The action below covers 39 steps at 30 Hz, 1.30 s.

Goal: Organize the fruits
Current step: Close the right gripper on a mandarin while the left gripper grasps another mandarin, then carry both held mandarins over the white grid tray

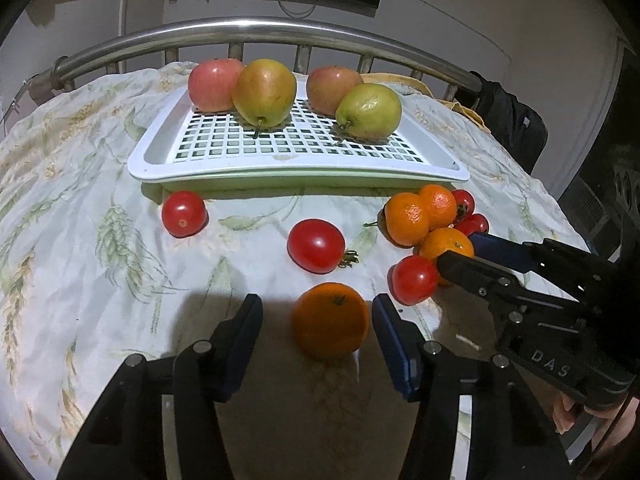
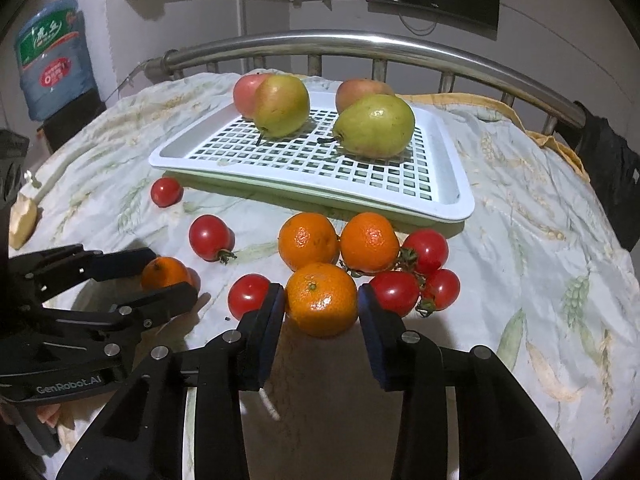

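Currently, in the left wrist view, a lone mandarin (image 1: 330, 321) lies on the floral bedsheet (image 1: 80, 240), orange, with a green stem stub on top. The left gripper (image 1: 318, 312) stands spread around it; a gap shows on each side, so the pads (image 1: 386, 316) appear clear of the peel.

In the right wrist view, the right gripper (image 2: 321, 302) pinches the nearest mandarin (image 2: 322, 299) of a cluster among red tomatoes (image 2: 394, 292), both pads at its sides. The white tray (image 2: 456, 200) beyond carries apples and pears.
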Available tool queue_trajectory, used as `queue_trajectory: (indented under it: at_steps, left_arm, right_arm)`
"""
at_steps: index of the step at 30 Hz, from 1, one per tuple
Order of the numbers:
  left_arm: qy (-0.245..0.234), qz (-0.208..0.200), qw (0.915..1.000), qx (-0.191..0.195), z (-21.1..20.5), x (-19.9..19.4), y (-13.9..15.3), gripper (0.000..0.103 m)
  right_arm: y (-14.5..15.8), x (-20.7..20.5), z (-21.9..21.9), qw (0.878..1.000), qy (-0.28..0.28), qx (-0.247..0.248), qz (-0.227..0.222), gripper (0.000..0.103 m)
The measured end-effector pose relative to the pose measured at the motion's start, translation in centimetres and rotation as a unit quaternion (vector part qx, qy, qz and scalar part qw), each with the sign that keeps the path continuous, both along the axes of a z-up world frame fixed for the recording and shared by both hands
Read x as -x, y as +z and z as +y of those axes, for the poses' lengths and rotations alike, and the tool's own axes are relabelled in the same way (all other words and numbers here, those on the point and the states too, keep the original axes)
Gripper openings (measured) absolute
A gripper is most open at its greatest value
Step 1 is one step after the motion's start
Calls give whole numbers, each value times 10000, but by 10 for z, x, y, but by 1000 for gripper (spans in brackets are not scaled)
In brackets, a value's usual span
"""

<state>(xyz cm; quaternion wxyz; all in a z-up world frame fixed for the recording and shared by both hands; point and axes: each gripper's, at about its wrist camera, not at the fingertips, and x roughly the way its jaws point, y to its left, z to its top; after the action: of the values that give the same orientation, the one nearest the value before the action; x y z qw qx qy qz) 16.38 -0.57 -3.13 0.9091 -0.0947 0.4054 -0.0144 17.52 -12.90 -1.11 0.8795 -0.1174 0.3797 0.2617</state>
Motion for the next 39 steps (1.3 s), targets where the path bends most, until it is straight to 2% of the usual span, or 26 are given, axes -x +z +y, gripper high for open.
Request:
queue_trajectory:
  at_steps: [8, 11, 13, 15, 28, 34, 39]
  left_arm:
    - [-16, 55, 10000, 19, 0, -2, -3, 56]
    - [-12, 57, 10000, 45, 1, -1, -3, 52]
    - [-42, 49, 10000, 69, 1, -1, -3, 44]
    - [-104, 28, 9999, 92, 0, 0, -3, 40]
    - [-176, -399, 9986, 311, 6, 19, 15, 40]
    - [-212, -426, 9985, 274, 2, 22, 18, 39]
    - [-170, -571, 9977, 308, 7, 23, 35, 39]
  right_arm:
    - [-2, -1, 0, 10000, 28, -73, 40, 39]
    - [-2, 2, 1, 10000, 32, -64, -32, 38]
    - [-3, 3, 0, 10000, 29, -73, -54, 37]
    - [-2, 4, -2, 9999, 30, -133, -35, 37]
    - [10, 16, -24, 9957, 57, -902, 184, 37]
    - [16, 18, -29, 9944, 45, -1044, 144, 37]
    - [24, 16, -32, 9938, 34, -1113, 69, 37]
